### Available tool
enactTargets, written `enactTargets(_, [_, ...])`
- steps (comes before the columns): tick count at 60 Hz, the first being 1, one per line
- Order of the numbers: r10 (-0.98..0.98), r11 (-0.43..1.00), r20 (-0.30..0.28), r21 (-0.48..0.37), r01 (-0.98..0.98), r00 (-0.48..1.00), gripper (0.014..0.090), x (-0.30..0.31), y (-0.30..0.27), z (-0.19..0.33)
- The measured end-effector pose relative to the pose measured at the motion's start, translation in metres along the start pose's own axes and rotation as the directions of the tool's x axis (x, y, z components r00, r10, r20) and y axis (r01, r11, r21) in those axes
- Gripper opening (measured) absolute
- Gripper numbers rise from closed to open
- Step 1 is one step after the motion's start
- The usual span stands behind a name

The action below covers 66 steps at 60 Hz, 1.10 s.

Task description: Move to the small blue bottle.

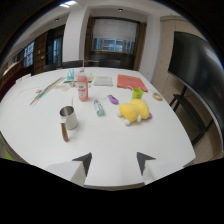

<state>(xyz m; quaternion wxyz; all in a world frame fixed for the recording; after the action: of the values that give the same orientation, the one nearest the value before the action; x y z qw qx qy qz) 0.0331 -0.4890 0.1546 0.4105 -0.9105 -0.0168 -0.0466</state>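
The small blue bottle (98, 107) lies on its side on the white table (110, 145), well beyond my fingers and a little left of the gap between them. A taller pink bottle (82, 87) stands upright just behind it to the left. My gripper (114, 162) hovers over the near part of the table, open, with nothing between its two dark fingertips (83, 162). Bare tabletop separates the fingers from the blue bottle.
A metal cup (69, 118) with a brown handle stands left of the blue bottle. A yellow plush toy (134, 111), a green cup (137, 93) and a small purple object (113, 99) sit to its right. A red folder (131, 81) lies farther back.
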Motion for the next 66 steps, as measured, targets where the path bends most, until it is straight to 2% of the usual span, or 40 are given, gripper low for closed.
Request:
enactTargets(15, [-0.03, 1.0, 0.048, -0.002, 0.031, 0.998, 0.0856, -0.04, -0.027, 0.052])
enactTargets(28, [-0.034, 0.999, 0.071, -0.012, 0.035, 0.997, 0.0855, -0.057, -0.067, 0.141])
enactTargets(39, [0.006, 0.997, 0.083, -0.074, 0.0, 0.997, 0.085, -0.066, -0.083, 0.219])
enactTargets(50, [0.023, 0.994, 0.094, -0.108, -0.013, 0.995, 0.0855, -0.074, -0.086, 0.257])
enactTargets(66, [0.019, 0.992, 0.098, -0.125, -0.007, 0.995, 0.0851, -0.074, -0.088, 0.274])
